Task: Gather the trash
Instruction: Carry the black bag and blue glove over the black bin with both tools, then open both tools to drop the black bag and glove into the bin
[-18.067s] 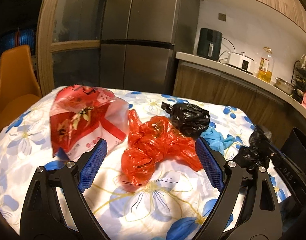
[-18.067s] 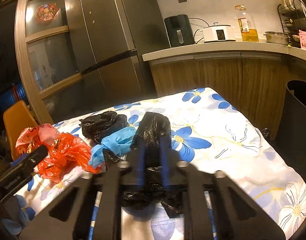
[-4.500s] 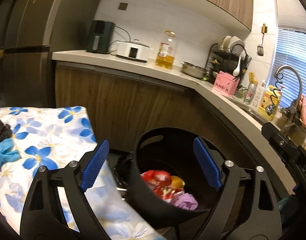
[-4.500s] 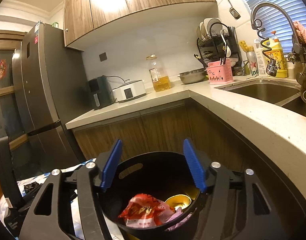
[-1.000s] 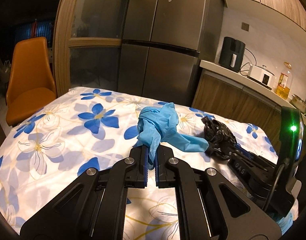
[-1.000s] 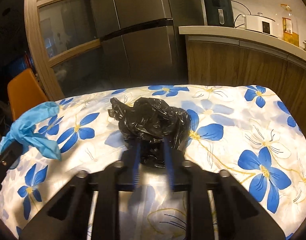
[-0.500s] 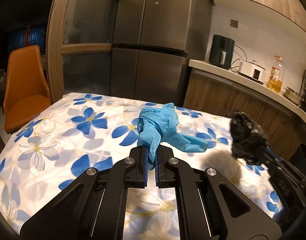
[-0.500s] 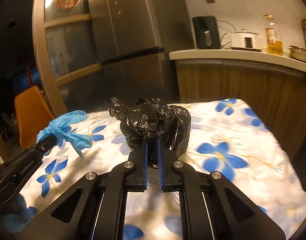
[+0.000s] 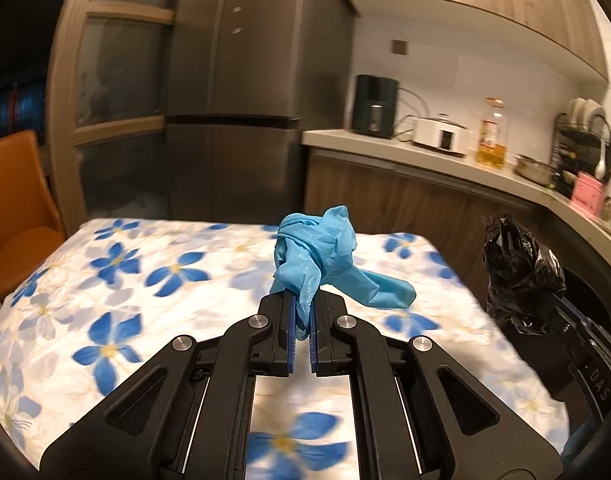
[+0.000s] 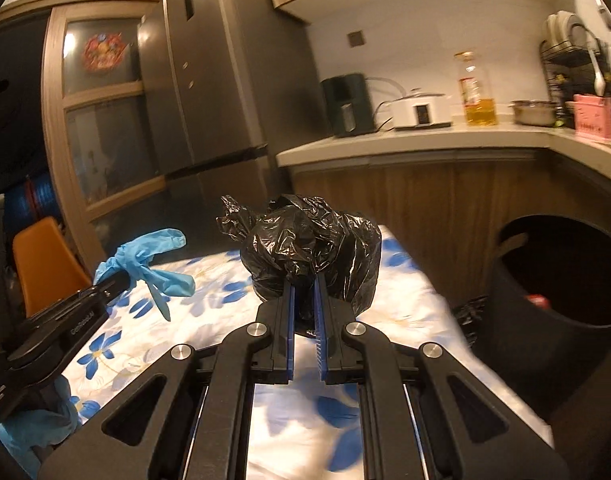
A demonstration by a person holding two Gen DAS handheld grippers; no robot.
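Note:
A crumpled blue glove (image 9: 325,256) hangs in the air above the flowered tablecloth (image 9: 117,280), pinched by my left gripper (image 9: 301,300), which is shut on it. The same blue glove (image 10: 145,264) shows at the left of the right wrist view. My right gripper (image 10: 305,292) is shut on a knotted black plastic bag (image 10: 313,248), also lifted off the cloth. That black bag (image 9: 521,272) appears at the right edge of the left wrist view. A black round bin (image 10: 561,280) stands open beside the table's right end, with something red inside.
A steel fridge (image 9: 233,92) stands behind the table, and an orange chair (image 9: 13,208) at its left. The counter (image 10: 425,140) carries an air fryer, a white cooker, an oil bottle and a dish rack. Another black bag (image 10: 469,312) lies between table and bin.
Both grippers have lifted their trash off the tablecloth and swung right, toward the counter. The bin has come into the right wrist view.

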